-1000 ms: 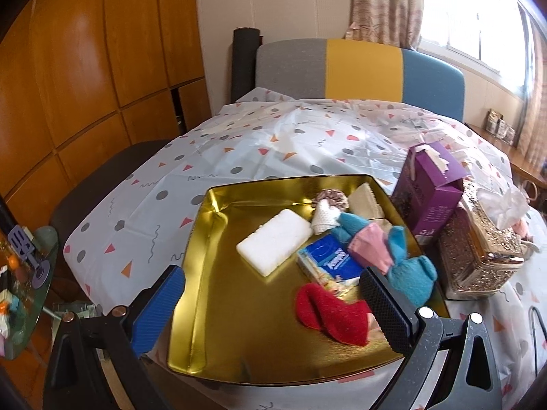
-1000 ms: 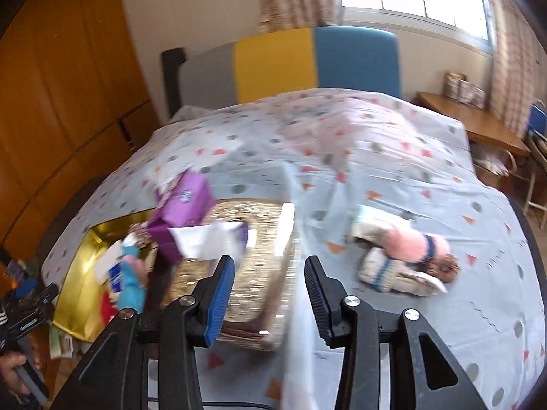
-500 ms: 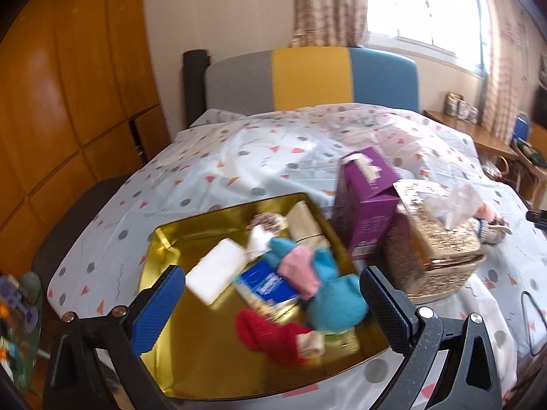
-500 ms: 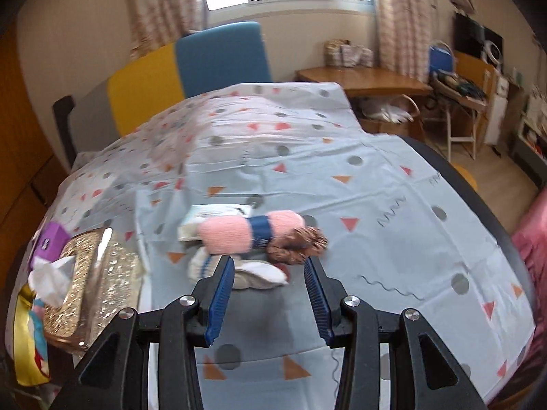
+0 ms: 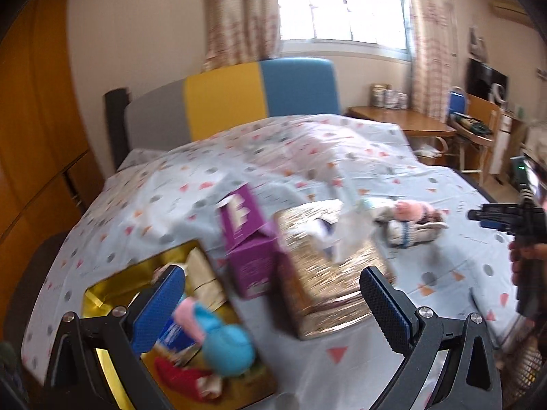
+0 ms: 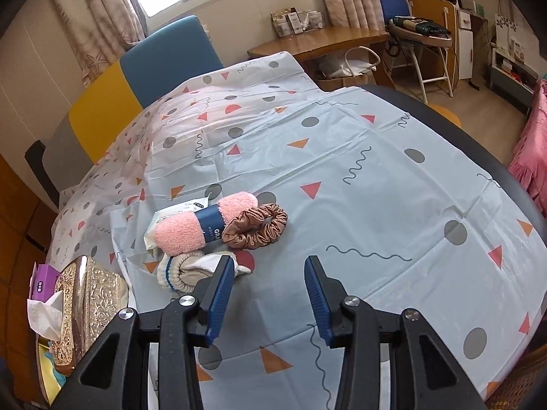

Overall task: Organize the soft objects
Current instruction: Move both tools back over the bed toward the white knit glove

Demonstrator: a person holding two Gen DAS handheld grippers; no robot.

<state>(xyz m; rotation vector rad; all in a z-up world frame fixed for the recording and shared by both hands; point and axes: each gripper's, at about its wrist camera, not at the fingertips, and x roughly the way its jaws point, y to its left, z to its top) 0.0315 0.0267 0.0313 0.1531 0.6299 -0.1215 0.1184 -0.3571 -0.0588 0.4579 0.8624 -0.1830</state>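
Observation:
In the right wrist view a pink fluffy roll with a navy band, a brown satin scrunchie, a white wipes pack and a rolled white sock lie together on the patterned tablecloth. My right gripper is open and empty just in front of them. In the left wrist view, which is blurred, my left gripper is open and empty above a gold tray holding a blue and pink soft toy, a red sock and other items. The same pile shows far right.
A purple box and an ornate gold tissue box stand beside the tray; the tissue box also shows in the right wrist view. A grey, yellow and blue chair stands behind the table. The table edge curves at right.
Both views have swung right. My left gripper has moved from over the tray towards the boxes. My right gripper has come closer to the pile of soft items.

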